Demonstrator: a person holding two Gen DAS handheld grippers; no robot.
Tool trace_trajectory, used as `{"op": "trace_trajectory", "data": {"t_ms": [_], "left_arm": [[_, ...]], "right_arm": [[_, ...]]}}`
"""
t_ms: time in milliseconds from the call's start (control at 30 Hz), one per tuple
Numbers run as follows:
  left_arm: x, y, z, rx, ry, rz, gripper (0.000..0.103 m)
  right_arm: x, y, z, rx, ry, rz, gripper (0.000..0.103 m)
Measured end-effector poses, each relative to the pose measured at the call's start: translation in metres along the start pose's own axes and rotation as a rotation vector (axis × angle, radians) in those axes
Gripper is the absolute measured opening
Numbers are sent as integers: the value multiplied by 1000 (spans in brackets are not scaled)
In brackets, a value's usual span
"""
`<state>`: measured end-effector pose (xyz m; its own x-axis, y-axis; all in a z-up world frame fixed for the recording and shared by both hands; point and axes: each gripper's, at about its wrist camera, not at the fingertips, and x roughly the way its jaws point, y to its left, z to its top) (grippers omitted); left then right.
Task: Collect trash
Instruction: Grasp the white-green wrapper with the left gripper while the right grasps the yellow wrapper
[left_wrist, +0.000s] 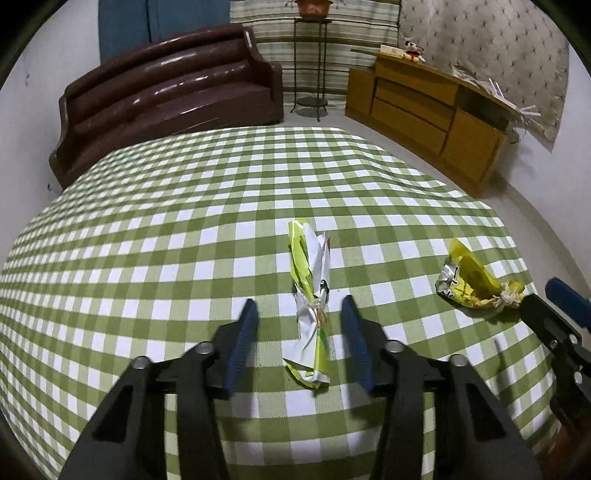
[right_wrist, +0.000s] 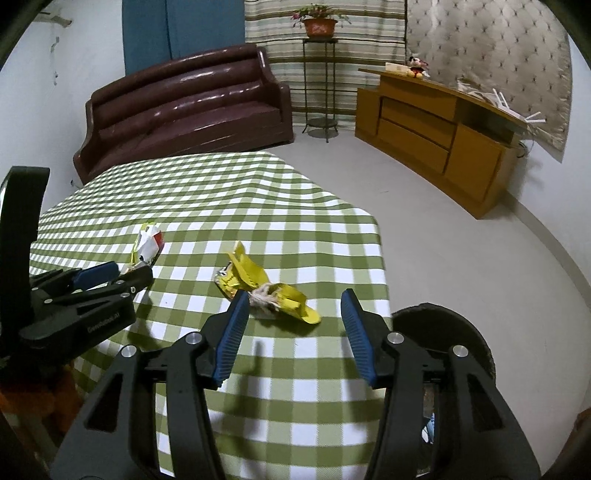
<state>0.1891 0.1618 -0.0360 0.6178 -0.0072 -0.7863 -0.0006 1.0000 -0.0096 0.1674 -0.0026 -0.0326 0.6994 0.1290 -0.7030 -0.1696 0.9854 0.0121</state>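
A green-and-white wrapper tied with string (left_wrist: 309, 295) lies on the checked tablecloth (left_wrist: 166, 229). My left gripper (left_wrist: 299, 310) is open, its blue pads on either side of the wrapper's near half. A yellow wrapper tied with string (right_wrist: 266, 284) lies near the table's right edge; it also shows in the left wrist view (left_wrist: 476, 277). My right gripper (right_wrist: 293, 299) is open, the yellow wrapper between its fingertips and just beyond. The green-and-white wrapper (right_wrist: 147, 243) and the left gripper (right_wrist: 110, 275) show at the left of the right wrist view.
A dark round bin (right_wrist: 443, 332) stands on the floor off the table's right edge. A brown sofa (left_wrist: 166, 96), a plant stand (left_wrist: 310, 66) and a wooden cabinet (left_wrist: 428, 110) stand beyond the table.
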Motion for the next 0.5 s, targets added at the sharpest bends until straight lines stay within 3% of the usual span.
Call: {"op": "trace_trajectory", "data": {"t_ms": [200,500], "left_arm": [[-2,6,-4,23,-15,2,17],[-6,31,-13,3,-15,-28,17]], "right_arm": [[12,9,6,-23,19,9,54],[28,20,15,-43,46,22,55]]}}
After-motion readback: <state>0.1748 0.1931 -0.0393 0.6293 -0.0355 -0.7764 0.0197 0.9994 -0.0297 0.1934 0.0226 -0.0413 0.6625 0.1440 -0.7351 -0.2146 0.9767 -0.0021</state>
